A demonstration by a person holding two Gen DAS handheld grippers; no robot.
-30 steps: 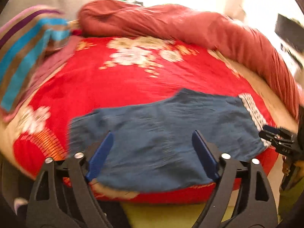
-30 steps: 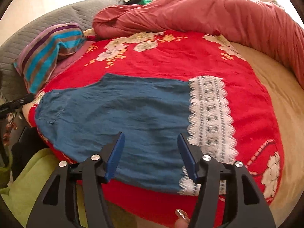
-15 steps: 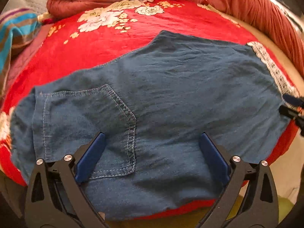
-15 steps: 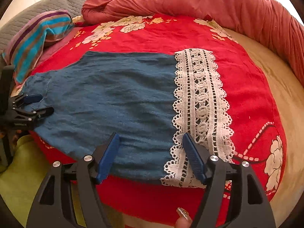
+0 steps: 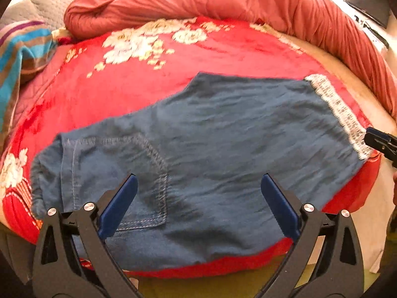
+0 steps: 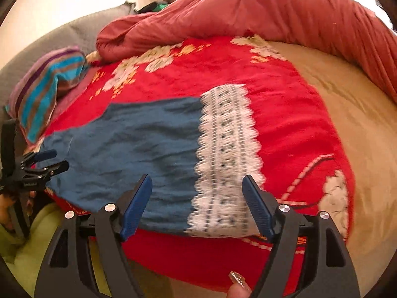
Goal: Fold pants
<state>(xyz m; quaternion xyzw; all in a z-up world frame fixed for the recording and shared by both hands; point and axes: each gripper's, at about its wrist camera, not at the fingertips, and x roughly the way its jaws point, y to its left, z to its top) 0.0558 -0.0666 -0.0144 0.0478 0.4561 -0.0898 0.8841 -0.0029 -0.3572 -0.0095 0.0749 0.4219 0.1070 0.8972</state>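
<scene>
Red floral bedding (image 5: 153, 94) covers the bed, and the blue pants (image 5: 223, 144) lie flat across its near edge, lace hem (image 6: 228, 154) to the right. Both the left gripper (image 5: 198, 203) and right gripper (image 6: 197, 203) hover above the cloth with jaws spread wide, holding nothing. A shallow pinch would likely catch the blanket too, or only one layer, skewing the fold.

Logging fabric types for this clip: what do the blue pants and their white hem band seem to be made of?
The blue pants look like thin, matte denim-like woven cotton: fine wrinkles and pale contrast stitching around a patch pocket. The white hem band looks like openwork lace or crochet trim, with scalloped edges and patterned holes. Exact fibres cannot be told.
</scene>
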